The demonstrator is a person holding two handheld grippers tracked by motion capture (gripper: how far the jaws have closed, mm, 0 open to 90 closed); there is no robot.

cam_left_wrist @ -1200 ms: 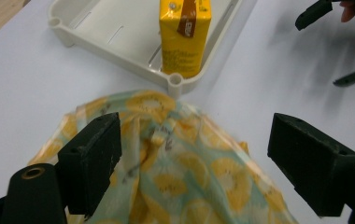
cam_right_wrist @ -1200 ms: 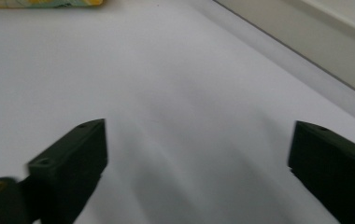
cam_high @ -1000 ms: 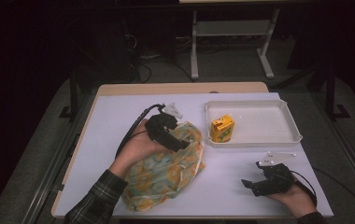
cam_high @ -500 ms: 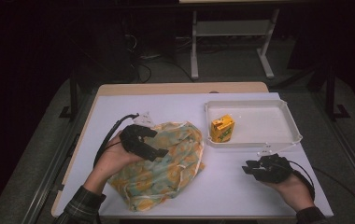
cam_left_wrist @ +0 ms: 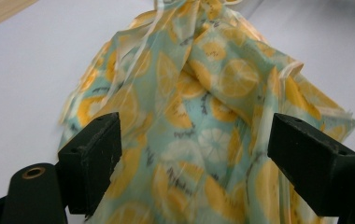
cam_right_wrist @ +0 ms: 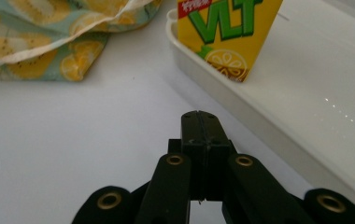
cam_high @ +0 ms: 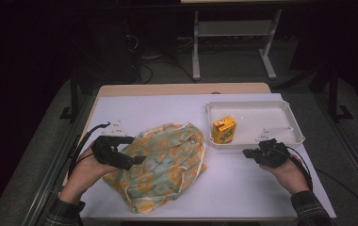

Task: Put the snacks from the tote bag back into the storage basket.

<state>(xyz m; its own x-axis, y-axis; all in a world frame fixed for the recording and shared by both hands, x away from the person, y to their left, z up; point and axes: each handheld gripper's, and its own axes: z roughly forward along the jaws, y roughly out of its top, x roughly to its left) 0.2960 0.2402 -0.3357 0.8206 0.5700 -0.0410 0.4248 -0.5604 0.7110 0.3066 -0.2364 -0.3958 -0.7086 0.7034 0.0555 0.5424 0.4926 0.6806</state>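
A crumpled cloth bag (cam_high: 163, 165) printed with yellow lemon slices on teal lies on the white table. My left gripper (cam_high: 137, 160) is at its left edge, pointing right. In the left gripper view its jaws stand wide apart above the cloth bag (cam_left_wrist: 199, 116) without touching it; the left gripper (cam_left_wrist: 194, 140) is open. A yellow juice carton (cam_high: 224, 129) stands upright in the white tray (cam_high: 280, 113). My right gripper (cam_high: 248, 153) hovers just in front of the tray. Its jaws have just been closing and now meet with nothing between them. The right gripper (cam_right_wrist: 200, 116) points at the carton (cam_right_wrist: 227, 32) and the tray's rim (cam_right_wrist: 241, 112).
A bare strip of wooden tabletop (cam_high: 182, 88) runs along the far edge. Beyond the table stand a metal-legged frame (cam_high: 196, 52) and floor cables. A black cable (cam_high: 80, 146) trails from the left gripper along the table's left side.
My left gripper has slid left from on top of the cloth bag to its left edge. My right gripper has moved away from me toward the tray, and its jaws have closed.
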